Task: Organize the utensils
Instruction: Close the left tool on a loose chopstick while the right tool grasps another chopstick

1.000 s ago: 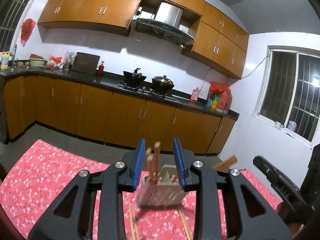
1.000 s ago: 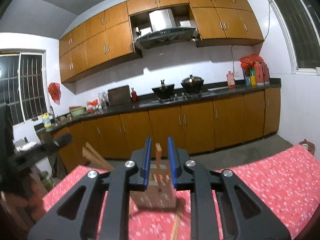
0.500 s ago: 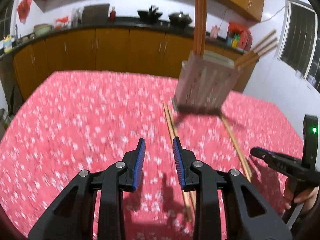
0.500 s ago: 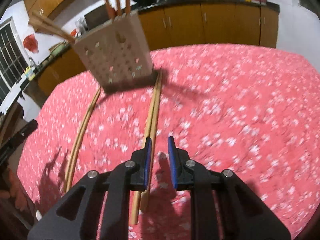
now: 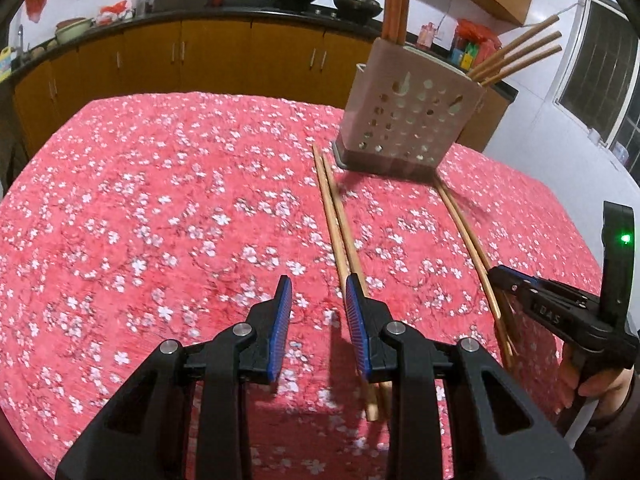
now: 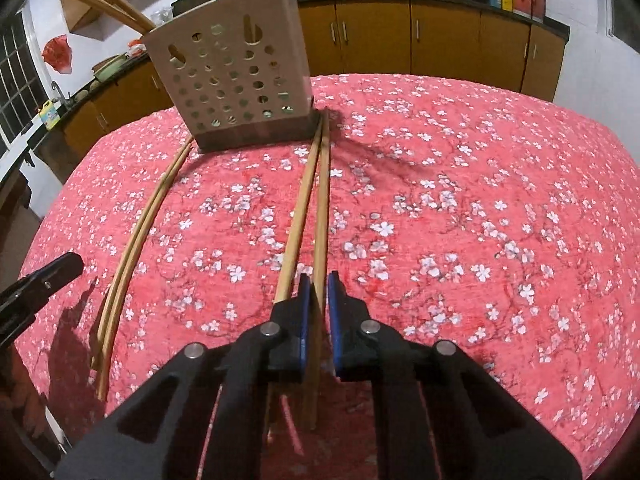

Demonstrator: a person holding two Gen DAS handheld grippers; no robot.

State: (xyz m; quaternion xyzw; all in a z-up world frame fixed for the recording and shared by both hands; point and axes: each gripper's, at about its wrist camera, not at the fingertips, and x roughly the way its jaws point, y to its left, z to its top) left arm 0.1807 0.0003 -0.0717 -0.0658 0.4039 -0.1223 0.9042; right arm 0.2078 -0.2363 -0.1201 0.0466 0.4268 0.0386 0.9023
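Left claw (image 5: pixel 316 300): jaws wide apart, nothing between them, low over the table (image 5: pixel 140 200) with its red floral cloth. One chopstick pair (image 5: pixel 340 244) runs just beside its right finger, toward the perforated chopstick holder (image 5: pixel 408 120) ahead and to the right, which holds several upright and leaning chopsticks. Right claw (image 6: pixel 318 292): jaws narrow, one stick of the second chopstick pair (image 6: pixel 316 200) passing between them; contact cannot be told. The holder (image 6: pixel 236 76) stands ahead, slightly left.

Left tongs (image 5: pixel 316 312) gape apart; right tongs (image 6: pixel 318 304) stand narrowly parted.
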